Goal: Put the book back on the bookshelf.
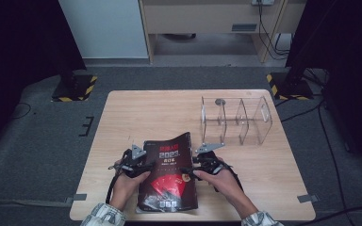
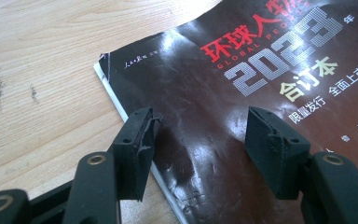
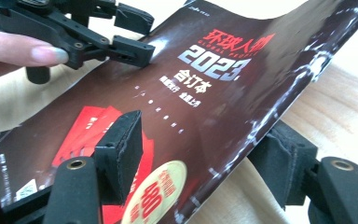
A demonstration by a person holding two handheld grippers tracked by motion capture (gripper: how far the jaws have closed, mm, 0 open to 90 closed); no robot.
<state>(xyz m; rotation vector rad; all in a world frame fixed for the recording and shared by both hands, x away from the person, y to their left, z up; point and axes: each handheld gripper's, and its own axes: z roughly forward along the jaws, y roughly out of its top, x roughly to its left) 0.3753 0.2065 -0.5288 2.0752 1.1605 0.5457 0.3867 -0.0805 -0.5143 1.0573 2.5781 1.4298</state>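
A dark magazine (image 1: 167,174) with a red-and-white "2023" cover lies on the wooden table (image 1: 146,113) near its front edge. My left gripper (image 1: 147,165) is open at the magazine's left edge. In the left gripper view, one jaw of this gripper (image 2: 198,140) is at the spine and the other over the cover (image 2: 242,93). My right gripper (image 1: 189,172) is at the magazine's right edge. In the right gripper view, the magazine (image 3: 205,93) has that edge lifted and passes between the right gripper's (image 3: 203,135) jaws, one above the cover and one beneath. The pads stand apart from it. The left gripper (image 3: 130,32) rests on the far side.
A clear acrylic organizer (image 1: 235,120) with several compartments stands at the table's back right, a small dark disc on its top. Two stand bases with yellow-black tape sit on the floor beyond the table's corners.
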